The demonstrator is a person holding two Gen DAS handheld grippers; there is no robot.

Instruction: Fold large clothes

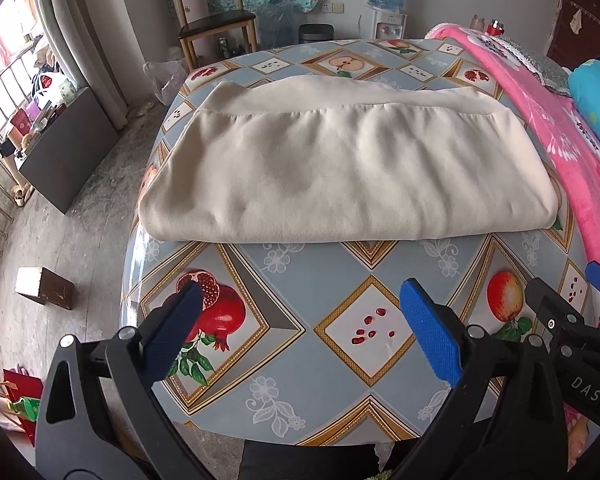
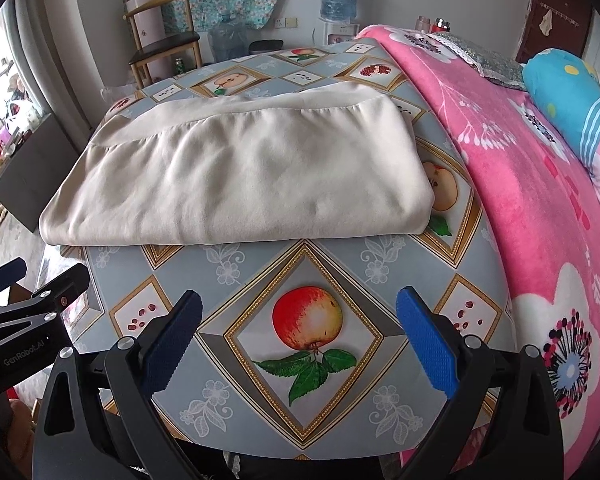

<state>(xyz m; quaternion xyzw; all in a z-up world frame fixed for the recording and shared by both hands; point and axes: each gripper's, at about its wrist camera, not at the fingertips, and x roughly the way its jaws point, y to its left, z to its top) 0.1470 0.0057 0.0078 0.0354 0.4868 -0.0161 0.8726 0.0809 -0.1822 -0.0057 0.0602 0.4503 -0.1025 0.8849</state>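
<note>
A cream garment point(image 1: 332, 164) lies folded into a thick rectangle on the table's fruit-patterned cloth point(image 1: 300, 360); its ribbed hem runs along the far side. The right wrist view shows the same garment point(image 2: 236, 176) ahead and a bit left. My left gripper point(image 1: 300, 332) is open above the bare cloth, well short of the garment's near edge, with nothing between its blue pads. My right gripper point(image 2: 298, 336) is also open and empty, over a printed apple near the front edge. The right gripper's body shows at the right of the left view.
A pink flowered blanket point(image 2: 520, 184) and a blue pillow point(image 2: 568, 96) cover the table's right side. A wooden chair point(image 1: 212, 20), water bottles and a dispenser point(image 1: 386, 8) stand beyond the far edge. On the floor left are a dark cabinet point(image 1: 64, 152), a small box point(image 1: 44, 286) and a red bag.
</note>
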